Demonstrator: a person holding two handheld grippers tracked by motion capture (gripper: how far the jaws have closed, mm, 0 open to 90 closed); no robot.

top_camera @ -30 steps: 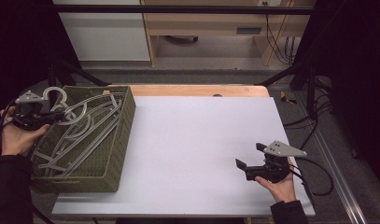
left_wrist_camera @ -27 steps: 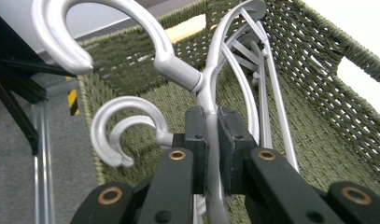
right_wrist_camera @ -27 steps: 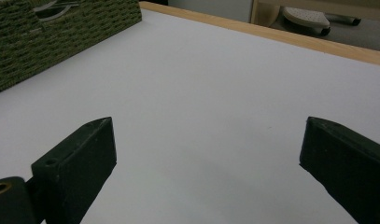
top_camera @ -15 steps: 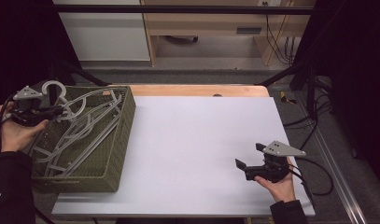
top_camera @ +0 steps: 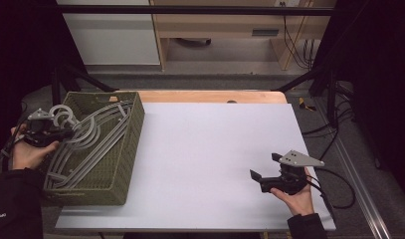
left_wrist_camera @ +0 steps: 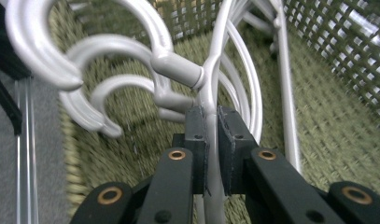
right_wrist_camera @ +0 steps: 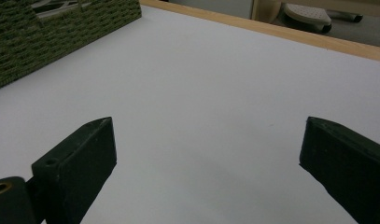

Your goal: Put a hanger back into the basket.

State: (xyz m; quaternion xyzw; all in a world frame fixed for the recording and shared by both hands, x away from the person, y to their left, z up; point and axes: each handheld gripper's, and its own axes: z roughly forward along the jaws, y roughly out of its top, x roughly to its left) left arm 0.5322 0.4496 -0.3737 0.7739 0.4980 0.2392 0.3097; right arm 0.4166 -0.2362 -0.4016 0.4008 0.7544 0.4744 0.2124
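White bench (top_camera: 215, 149) lies bare in the middle, room for whatever leaves the basket. Green basket (top_camera: 121, 164) sits at nine o'clock, grey hangers stacked inside. Left tool (left_wrist_camera: 211, 135) pinches the top hanger (left_wrist_camera: 211, 84) just below its hook, the stiffest spot for a clean lift. Right tool (top_camera: 264, 172) waits at four o'clock, jaws spread wide, probably for a handover.

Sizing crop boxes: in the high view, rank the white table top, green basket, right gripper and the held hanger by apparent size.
1. White table top
2. Green basket
3. Held hanger, as far as it can be told from the others in the basket
4. Right gripper

The left gripper clamps that hanger.
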